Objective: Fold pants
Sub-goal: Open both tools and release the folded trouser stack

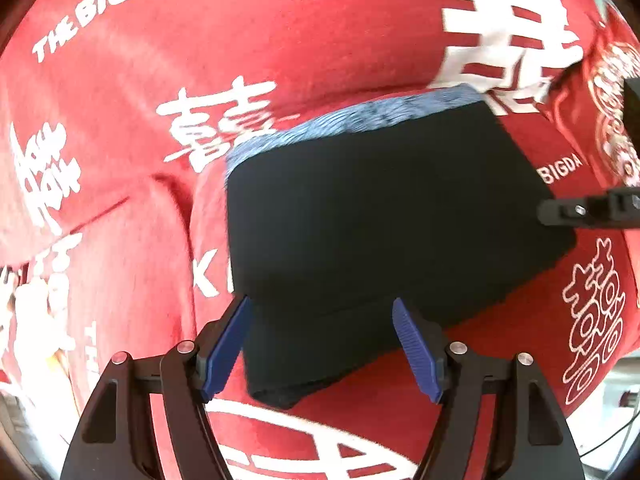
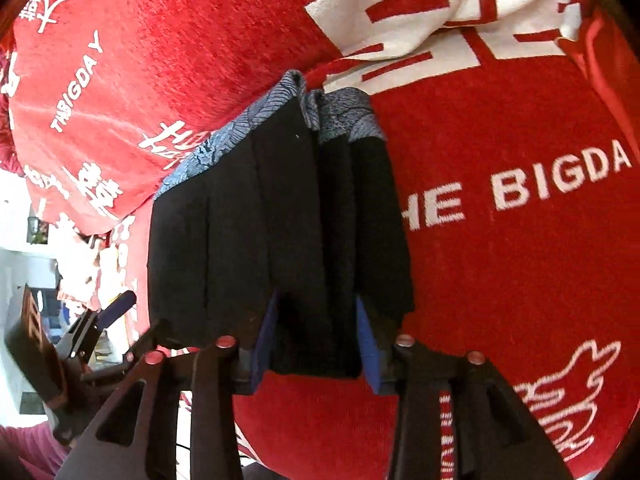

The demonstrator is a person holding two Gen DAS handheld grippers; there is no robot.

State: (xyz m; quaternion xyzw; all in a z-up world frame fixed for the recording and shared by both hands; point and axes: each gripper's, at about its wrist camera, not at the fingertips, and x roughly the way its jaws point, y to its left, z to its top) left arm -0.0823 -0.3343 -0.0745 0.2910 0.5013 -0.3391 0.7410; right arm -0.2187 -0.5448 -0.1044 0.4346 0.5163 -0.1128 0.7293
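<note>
Pants: the black pants [image 1: 384, 216] lie folded into a compact block, centre of the left wrist view, on a red cover with white lettering [image 1: 280, 32]; a blue-grey patterned band [image 1: 360, 116] runs along the block's upper edge.
Step in hand: the fold looks finished, or very nearly. This reads as the let-go moment, both claws coming off the cloth.
Left claw: the left claw [image 1: 322, 344] stands released, blue pads [image 1: 224, 348] wide apart at bottom centre, the near edge of the block between them but no pad pressing on it.
Right claw: the right claw [image 2: 316, 340] is loosened too, in its own view. A stacked edge of the pants [image 2: 280, 220] sits between its pads, and I judge the pads just clear of it, though dark cloth makes contact hard to read.
Next move: draw both claws back without snagging a layer, then perhaps press or square the stack. The lower corner [image 1: 272, 396] bulges slightly.
</note>
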